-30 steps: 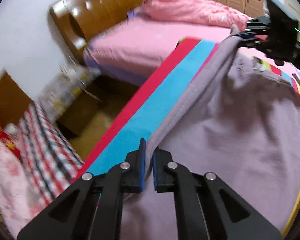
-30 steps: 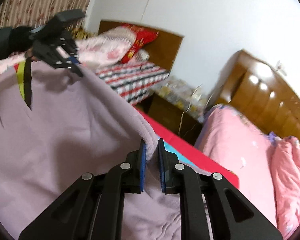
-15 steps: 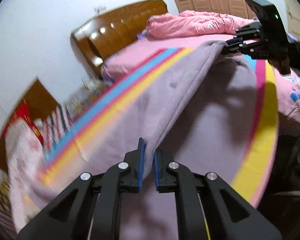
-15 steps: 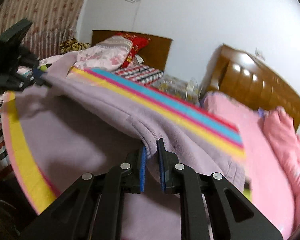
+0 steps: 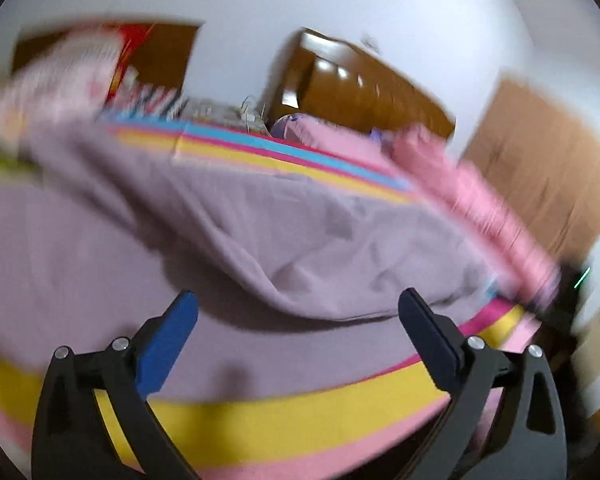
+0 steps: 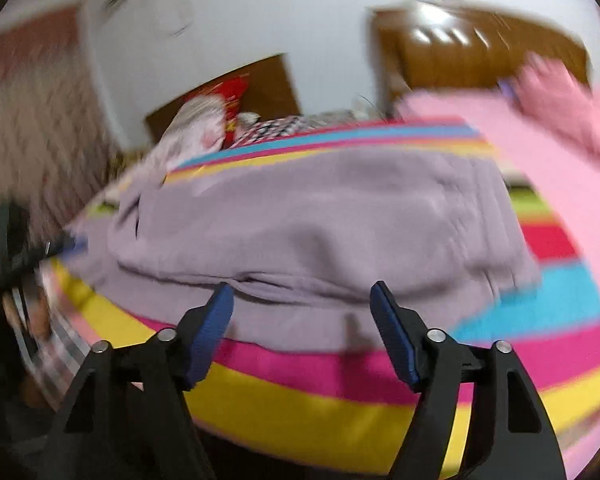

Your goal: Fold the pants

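Pants (image 6: pixel 308 216) soft, limp fleece, draped on striped mat (image 6: pixel 300 404). Left gripper (image 5: pixel 296 308), right gripper (image 6: pixel 302 300): jaws apart, empty. Best pinched at folded edge.

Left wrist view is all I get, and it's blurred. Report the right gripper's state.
Observer: The right gripper is open, jaws wide apart, nothing between them.
Operator: Say where the pants lie against it.
Observer: The pants lie doubled on the striped mat; their near folded edge sits just ahead of its fingertips.
Operator: Describe the top layer.
Observer: A curved pocket seam shows on it toward the right end.
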Motion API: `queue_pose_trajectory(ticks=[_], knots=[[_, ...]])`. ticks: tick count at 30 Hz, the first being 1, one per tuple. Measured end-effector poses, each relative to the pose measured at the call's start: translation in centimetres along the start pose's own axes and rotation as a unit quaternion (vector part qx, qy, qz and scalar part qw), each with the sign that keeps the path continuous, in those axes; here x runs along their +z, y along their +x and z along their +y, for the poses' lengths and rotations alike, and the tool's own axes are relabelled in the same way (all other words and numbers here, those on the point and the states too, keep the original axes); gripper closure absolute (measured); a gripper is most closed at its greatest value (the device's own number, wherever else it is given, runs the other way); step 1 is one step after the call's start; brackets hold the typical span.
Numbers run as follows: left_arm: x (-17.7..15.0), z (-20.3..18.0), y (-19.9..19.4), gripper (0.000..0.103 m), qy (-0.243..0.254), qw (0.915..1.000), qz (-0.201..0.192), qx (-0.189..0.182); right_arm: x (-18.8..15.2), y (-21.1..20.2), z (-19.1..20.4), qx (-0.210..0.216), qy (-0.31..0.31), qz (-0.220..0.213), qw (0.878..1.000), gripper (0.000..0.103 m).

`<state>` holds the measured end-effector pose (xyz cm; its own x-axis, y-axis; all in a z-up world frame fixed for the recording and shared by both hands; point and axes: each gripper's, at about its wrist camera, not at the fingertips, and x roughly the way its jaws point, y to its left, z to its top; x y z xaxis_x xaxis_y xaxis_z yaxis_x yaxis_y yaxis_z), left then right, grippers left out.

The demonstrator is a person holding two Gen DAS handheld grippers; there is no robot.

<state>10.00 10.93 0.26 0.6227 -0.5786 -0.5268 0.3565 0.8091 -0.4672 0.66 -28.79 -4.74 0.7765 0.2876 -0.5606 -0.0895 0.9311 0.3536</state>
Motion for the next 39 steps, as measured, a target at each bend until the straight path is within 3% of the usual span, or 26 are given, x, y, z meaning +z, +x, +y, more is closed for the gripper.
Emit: queue_pose_trajectory(ticks=[3, 5, 12, 16, 17, 18, 21, 29, 31, 32, 33, 35, 37, 39], knots=[[-0.5, 2.4, 0.4, 0.004, -0.102, 0.9942, 0.006, -0.034, -0.3, 0.0, -3.6, 0.012, 0.106, 0.006, 0.994, 0.044], [-0.9, 2.8, 0.7, 0.004, -0.119, 0.9926, 0.007, -0.024, -0.2, -0.1, -4.8, 0.008, 0.137, -0.007, 0.991, 0.045], [0.0, 1.8, 2.1, 0.004, -0.095, 0.9954, 0.012, -0.002, 1.7, 1.4, -6.3, -0.01, 0.174, -0.012, 0.985, 0.046], [0.6, 0.6, 2.8, 0.004, -0.065, 0.9973, 0.025, 0.024, 1.4, 2.7, -7.6, -0.041, 0.21, 0.018, 0.977, 0.049], [0.8, 0.3, 3.1, 0.004, -0.061, 0.9974, 0.027, 0.027, 1.7, 2.9, -7.4, -0.047, 0.206, 0.021, 0.977, 0.051], [0.8, 0.4, 3.5, 0.004, -0.057, 0.9975, 0.03, 0.029, 1.9, 3.1, -7.4, -0.056, 0.208, 0.019, 0.976, 0.062], [0.7, 0.4, 4.0, 0.004, -0.056, 0.9969, 0.038, 0.04, 2.1, 3.1, -7.9, -0.053, 0.221, 0.007, 0.974, 0.072], [1.0, 0.6, 4.7, 0.005, -0.069, 0.9939, 0.057, 0.064, 1.2, 3.5, -8.9, -0.05, 0.229, 0.001, 0.972, 0.075], [1.6, 0.7, 5.4, 0.031, -0.079, 0.9933, 0.061, 0.057, 1.2, 3.5, -8.9, -0.052, 0.225, 0.0, 0.973, 0.075], [1.8, 0.8, 5.8, 0.055, -0.085, 0.9929, 0.066, 0.053, 1.2, 3.5, -8.9, -0.052, 0.224, 0.0, 0.973, 0.075], [2.1, 1.2, 6.4, 0.064, -0.092, 0.9909, 0.074, 0.064, 1.1, 3.4, -8.9, -0.052, 0.222, -0.001, 0.974, 0.076], [2.7, 2.4, 7.6, 0.095, -0.111, 0.9875, 0.091, 0.066, 0.8, 3.3, -8.6, -0.054, 0.221, -0.002, 0.974, 0.077], [3.2, 3.8, 8.1, 0.099, -0.149, 0.9838, 0.095, 0.032, 1.4, 3.1, -8.5, -0.058, 0.216, -0.002, 0.975, 0.083], [4.8, 4.5, 7.1, 0.099, -0.171, 0.9832, 0.063, -0.018, 2.5, 2.6, -8.2, -0.053, 0.207, -0.006, 0.977, 0.087]])
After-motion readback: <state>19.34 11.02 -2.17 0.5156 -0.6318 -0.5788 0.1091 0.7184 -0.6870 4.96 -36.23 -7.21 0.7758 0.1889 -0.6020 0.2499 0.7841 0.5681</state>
